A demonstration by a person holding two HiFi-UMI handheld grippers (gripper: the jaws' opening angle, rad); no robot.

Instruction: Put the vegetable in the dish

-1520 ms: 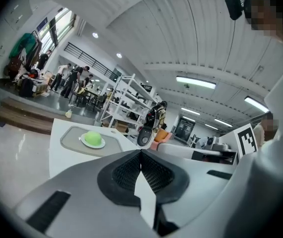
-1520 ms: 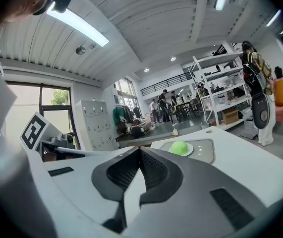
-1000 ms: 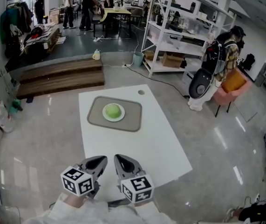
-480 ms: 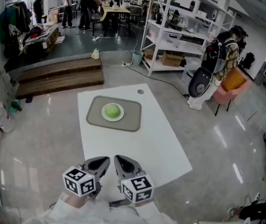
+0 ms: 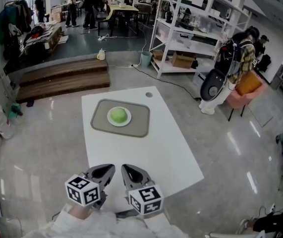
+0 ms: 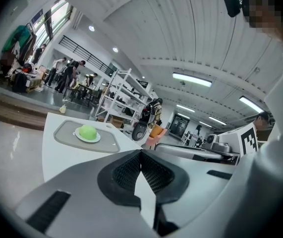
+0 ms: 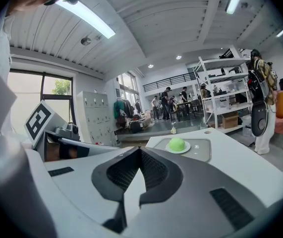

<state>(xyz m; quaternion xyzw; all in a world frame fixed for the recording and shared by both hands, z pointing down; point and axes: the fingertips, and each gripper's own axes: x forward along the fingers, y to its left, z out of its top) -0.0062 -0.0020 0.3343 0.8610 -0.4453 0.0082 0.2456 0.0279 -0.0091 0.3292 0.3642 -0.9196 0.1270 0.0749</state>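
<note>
A round green vegetable [image 5: 118,114] rests on a small white dish [image 5: 118,122], which stands on a grey mat [image 5: 138,124] at the far half of the white table [image 5: 151,152]. Both gripper views show the vegetable [image 6: 87,131] [image 7: 176,143] far ahead. My left gripper [image 5: 109,169] and right gripper [image 5: 125,169] hover side by side above the table's near edge, well short of the mat. Each is shut with its pads together and nothing between them; the left gripper [image 6: 141,155] and right gripper [image 7: 140,152] show this close up.
A small round hole [image 5: 148,94] marks the table's far right corner. White shelving [image 5: 196,29] stands beyond the table at the right, wooden steps [image 5: 62,78] at the left. A person with a backpack [image 5: 238,53] stands right. Several people are at the far back.
The view has shifted slightly, so the table and mat sit a touch higher in the frame. Both grippers stay shut in the same place near the table's front edge.
</note>
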